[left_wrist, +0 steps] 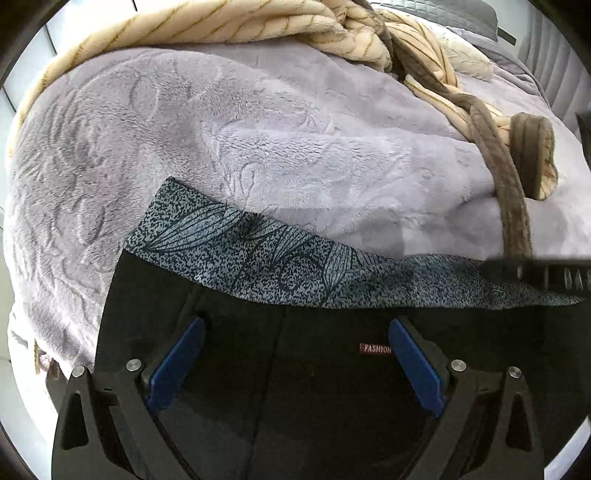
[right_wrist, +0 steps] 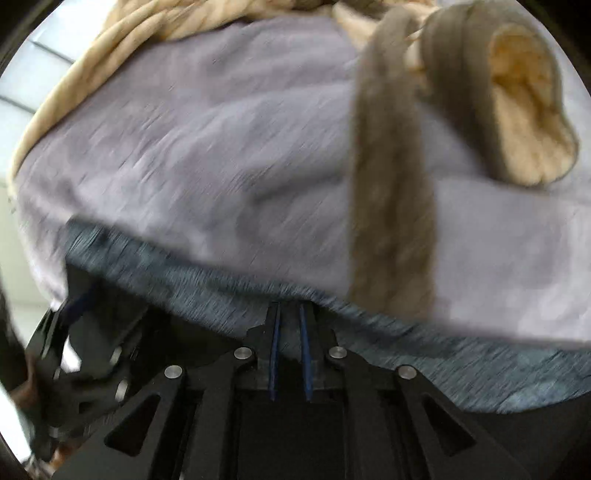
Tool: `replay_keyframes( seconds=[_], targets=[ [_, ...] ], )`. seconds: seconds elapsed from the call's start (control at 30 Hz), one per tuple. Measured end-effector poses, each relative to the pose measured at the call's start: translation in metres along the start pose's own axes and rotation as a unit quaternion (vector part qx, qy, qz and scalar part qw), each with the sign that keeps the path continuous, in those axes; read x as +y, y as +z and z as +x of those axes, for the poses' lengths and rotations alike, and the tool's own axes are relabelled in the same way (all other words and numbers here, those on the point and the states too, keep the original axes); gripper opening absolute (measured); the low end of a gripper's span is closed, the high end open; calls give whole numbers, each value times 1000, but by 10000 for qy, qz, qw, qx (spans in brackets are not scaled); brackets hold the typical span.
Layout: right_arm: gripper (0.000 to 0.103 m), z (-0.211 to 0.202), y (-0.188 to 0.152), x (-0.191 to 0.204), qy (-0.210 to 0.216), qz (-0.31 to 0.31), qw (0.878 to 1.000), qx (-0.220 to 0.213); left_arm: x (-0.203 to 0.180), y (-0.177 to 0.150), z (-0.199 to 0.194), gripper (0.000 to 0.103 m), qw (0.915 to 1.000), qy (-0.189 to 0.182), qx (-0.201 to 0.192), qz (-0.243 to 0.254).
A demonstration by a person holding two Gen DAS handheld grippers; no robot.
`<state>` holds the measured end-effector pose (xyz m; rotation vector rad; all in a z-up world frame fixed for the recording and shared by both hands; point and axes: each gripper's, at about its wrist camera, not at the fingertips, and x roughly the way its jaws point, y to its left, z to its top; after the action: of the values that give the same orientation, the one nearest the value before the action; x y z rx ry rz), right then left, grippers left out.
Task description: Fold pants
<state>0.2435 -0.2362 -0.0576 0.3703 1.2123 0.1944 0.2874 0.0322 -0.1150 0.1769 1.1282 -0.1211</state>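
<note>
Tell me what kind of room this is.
Most likely a bedroom: the pants lie on a bed spread with a plush lavender blanket, a rumpled cream striped blanket is heaped behind, and a pillow sits farther back.

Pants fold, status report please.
Left gripper open over black pants. Right gripper pinching patterned waistband. Brown blanket strap close beside the waistband.
</note>
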Motion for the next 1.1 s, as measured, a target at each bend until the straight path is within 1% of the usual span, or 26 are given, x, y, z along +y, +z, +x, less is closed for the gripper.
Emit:
replay_keyframes(
  seconds=[0.03, 0.07, 0.1, 0.13, 0.17, 0.23, 0.3, 0.33, 0.4, 0.53, 0.6, 0.63, 0.73, 0.83, 0.9, 0.93, 1.0, 1.07, 1.1],
  targets=[
    [14, -4, 3, -2, -108, 8, 9999, -39, 8, -9, -10, 99, 10000, -4, 17, -42],
    [15, -12, 3, -5, -139, 38, 9999, -57, 11, -13, -15, 99, 10000, -28, 36, -85],
    [15, -20, 0, -10, -12, 93, 10000, -32, 14, -16, -19, 99, 9999, -45, 38, -129],
    [24, -26, -4, -13, 72, 149, 9999, -2, 16, -19, -24, 99, 9998, -34, 46, -176],
    [39, -35, -11, -19, 154, 212, 9997, 8, 19, -26, -31, 99, 9998, -25, 64, -208],
    [52, -49, -28, -29, 296, 316, 9991, -15, 21, -41, -37, 99, 9996, -7, 123, -235],
    [52, -60, -48, -38, 368, 404, 9985, 43, 20, -59, -40, 99, 9994, 88, 245, -220],
    [52, -64, -63, -44, 382, 464, 9981, 99, 20, -66, -41, 99, 9992, 110, 308, -225],
    [52, -73, -87, -62, 386, 568, 9974, 203, 20, -82, -49, 99, 9989, 153, 398, -212],
    [52, -93, -134, -64, 329, 636, 9971, 270, 8, -101, -65, 99, 9986, 71, 508, -147],
    [52, -94, -159, -67, 284, 654, 9970, 306, -4, -105, -72, 99, 9986, 11, 528, -79],
    [52, -95, -167, -68, 288, 681, 9966, 350, -15, -108, -77, 99, 9986, -83, 530, -13],
    [51, -99, -187, -69, 405, 831, 9953, 303, -54, -101, -70, 99, 9978, -272, 565, 236],
    [52, -105, -199, -80, 640, 1100, 9914, 296, -92, -103, -64, 99, 9957, -441, 597, 561],
    [52, -100, -203, -86, 929, 1319, 9861, 391, -110, -100, -52, 99, 9947, -369, 583, 759],
    [52, -92, -204, -86, 1199, 1393, 9816, 510, -116, -95, -43, 99, 9943, -337, 665, 759],
    [52, -84, -208, -86, 1451, 1393, 9780, 547, -116, -85, -24, 99, 9929, -412, 955, 580],
    [52, -78, -211, -83, 1708, 1264, 9760, 483, -112, -77, -18, 99, 9930, -485, 967, 471],
    [52, -76, -211, -80, 1805, 1173, 9756, 422, -113, -72, -15, 102, 9929, -461, 963, 528]
  ],
)
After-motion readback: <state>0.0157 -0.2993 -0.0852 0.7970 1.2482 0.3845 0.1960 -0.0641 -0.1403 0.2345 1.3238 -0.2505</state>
